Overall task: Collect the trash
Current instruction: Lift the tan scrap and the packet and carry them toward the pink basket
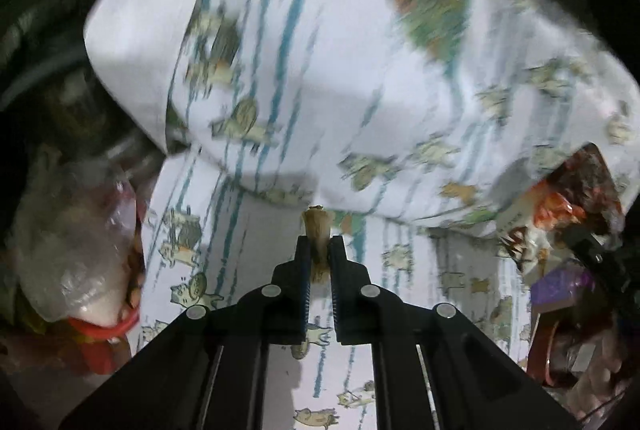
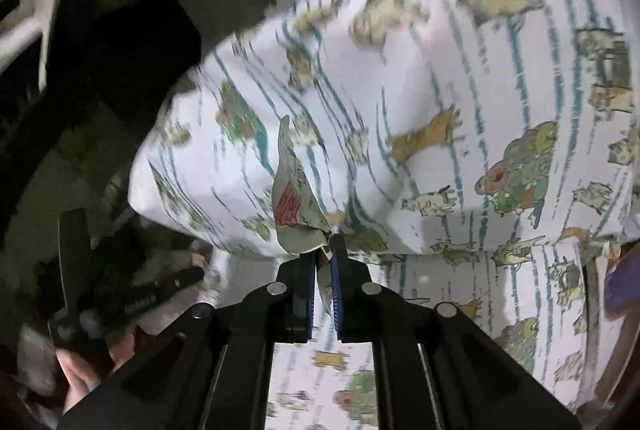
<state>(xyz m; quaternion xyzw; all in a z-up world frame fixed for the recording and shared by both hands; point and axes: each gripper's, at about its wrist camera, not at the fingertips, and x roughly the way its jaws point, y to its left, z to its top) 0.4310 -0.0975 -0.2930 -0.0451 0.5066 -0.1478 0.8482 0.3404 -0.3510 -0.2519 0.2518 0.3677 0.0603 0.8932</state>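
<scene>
In the left wrist view my left gripper (image 1: 319,244) is shut on a small tan scrap of trash (image 1: 317,226) that sticks up past the fingertips. It hovers over a white bed sheet (image 1: 400,310) with a cat print. In the right wrist view my right gripper (image 2: 323,244) is shut on a crumpled grey wrapper (image 2: 292,202) with a red patch, which stands up and to the left of the fingertips. The other gripper (image 2: 120,294) and the hand holding it show at the lower left of the right wrist view.
A large cat-print pillow (image 1: 340,50) fills the space ahead and also shows in the right wrist view (image 2: 440,90). A clear plastic bag (image 1: 76,250) with a red piece lies at the left. Colourful wrappers and clutter (image 1: 568,230) sit at the right.
</scene>
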